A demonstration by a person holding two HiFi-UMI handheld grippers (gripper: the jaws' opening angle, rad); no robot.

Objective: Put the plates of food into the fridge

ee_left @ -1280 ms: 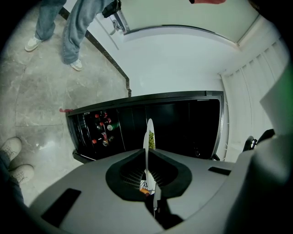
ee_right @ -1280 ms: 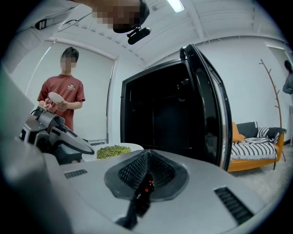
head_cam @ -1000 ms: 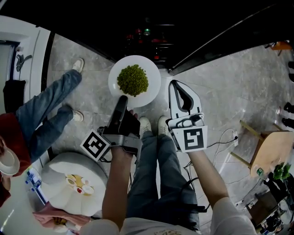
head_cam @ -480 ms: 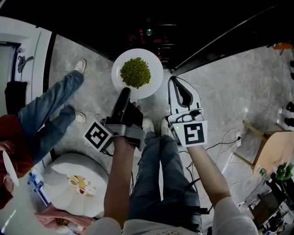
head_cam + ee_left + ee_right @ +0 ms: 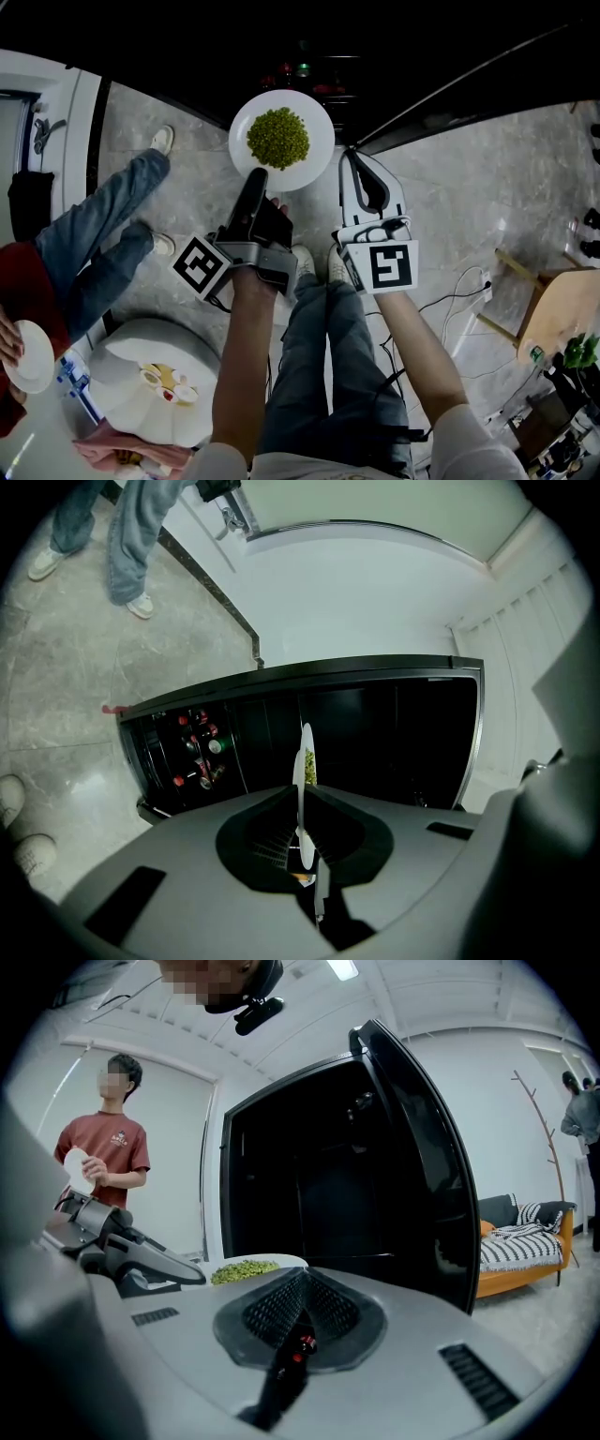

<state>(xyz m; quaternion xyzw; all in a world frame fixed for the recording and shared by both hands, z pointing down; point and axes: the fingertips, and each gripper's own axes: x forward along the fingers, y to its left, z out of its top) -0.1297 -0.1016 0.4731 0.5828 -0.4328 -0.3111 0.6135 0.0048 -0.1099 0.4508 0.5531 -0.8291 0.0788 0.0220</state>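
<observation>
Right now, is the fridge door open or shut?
Open. The door stands swung out to one side, and the dark inside of the fridge shows, with drinks in view.

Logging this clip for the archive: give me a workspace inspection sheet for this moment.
Surface: grey stone floor; no worktop seen.
Job's things: white plate of green food, held at the front of the open dark fridge, not yet inside.
Clutter: round white table with small dishes.
Grippers: left claw shut on the plate's rim; right claw shut, empty.
Cables: white cable on the floor near the wooden chair.
Surroundings: bystander holding a small white plate; sofa beyond the fridge door.
</observation>
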